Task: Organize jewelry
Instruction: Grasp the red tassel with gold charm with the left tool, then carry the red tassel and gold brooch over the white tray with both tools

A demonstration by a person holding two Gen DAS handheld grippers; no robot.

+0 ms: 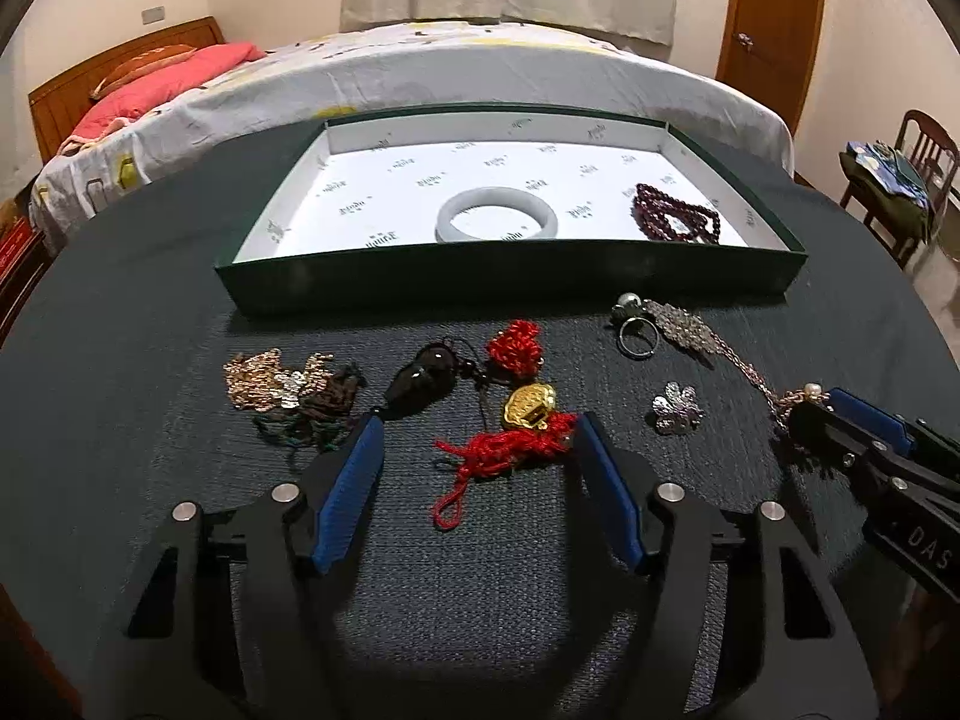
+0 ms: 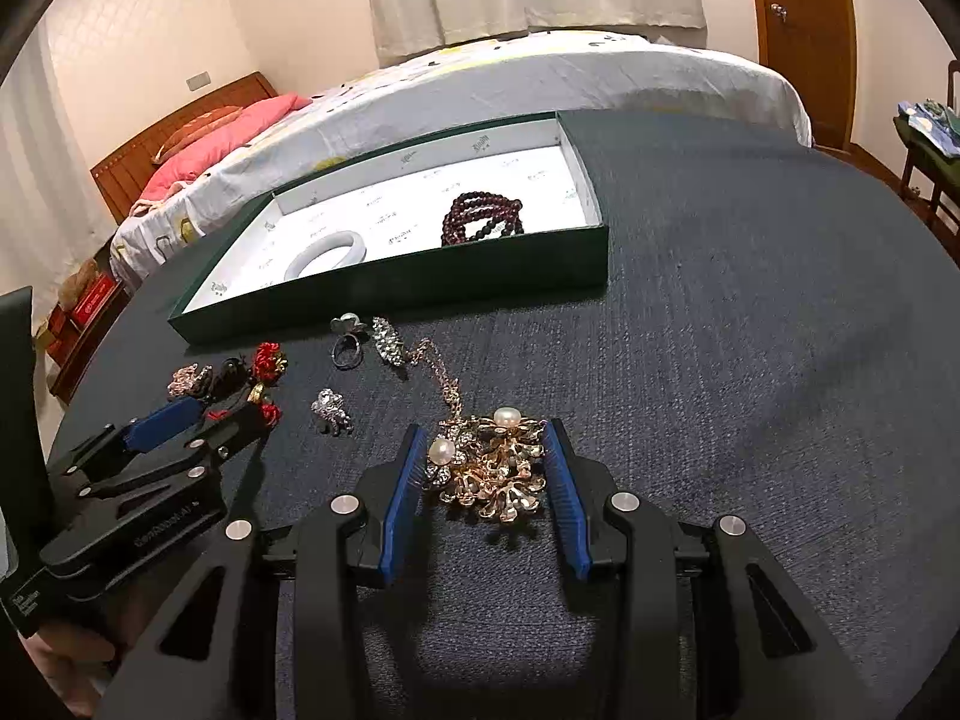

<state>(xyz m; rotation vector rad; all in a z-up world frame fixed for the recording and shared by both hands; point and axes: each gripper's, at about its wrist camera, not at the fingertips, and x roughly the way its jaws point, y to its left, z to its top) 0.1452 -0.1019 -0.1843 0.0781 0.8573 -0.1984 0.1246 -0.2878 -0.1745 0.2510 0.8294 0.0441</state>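
Left wrist view: your left gripper (image 1: pixel 477 429) stands with its ribbed blue pads spread, and the frayed red cord (image 1: pixel 504 450) with its shiny gold charm (image 1: pixel 528 405) lies between the tips, the right pad just at the cord's end. I cannot tell whether either pad presses on it. At eleven o'clock from the cord sits a glossy black pendant (image 1: pixel 417 381); further toward nine, a tangle of fine gold chain (image 1: pixel 264 381). At twelve is a knotted red ball (image 1: pixel 516 345), and at three a small silver flower brooch (image 1: pixel 677 407).

In the right wrist view your right gripper (image 2: pixel 485 444) is closed on the gold petal brooch (image 2: pixel 498 480), both blue pads against its sides, two round pearls on top. A thin chain (image 2: pixel 447 381) runs from it toward eleven o'clock to a rhinestone leaf piece (image 2: pixel 387 339), with a pearl-topped ring (image 2: pixel 348 342) just beside that.

Everything rests on a dark, coarse-woven table cloth (image 2: pixel 750 360). Beyond lies the shallow green tray (image 1: pixel 510 285) with printed white lining; inside it a smooth pale bangle (image 1: pixel 497 222) lies at the middle and coiled dark red beads (image 1: pixel 675 213) at three o'clock of it.
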